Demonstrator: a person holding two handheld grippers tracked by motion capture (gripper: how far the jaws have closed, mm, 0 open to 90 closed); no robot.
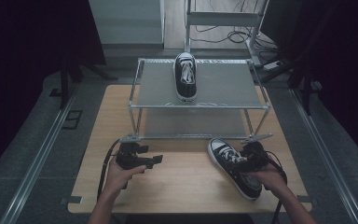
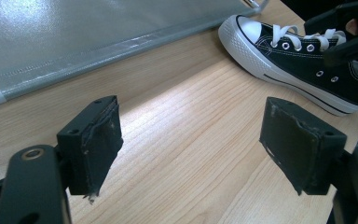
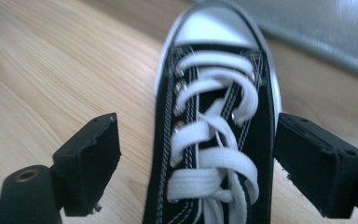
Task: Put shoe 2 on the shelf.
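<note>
Over at five o'clock on the table [image 1: 186, 182]: straddling the black sneaker [image 3: 214, 93] with right gripper [image 3: 196, 154] spread wide, pads not pressing; at seven o'clock, left gripper [image 2: 191, 140] gaping, empty.

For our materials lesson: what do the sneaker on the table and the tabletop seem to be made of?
Sneaker: black canvas-like fabric with visible stitching, white glossy toe cap, likely rubber, flat white laces. Tabletop: light wood or wood-look laminate, matt, showing grain lines.
</note>
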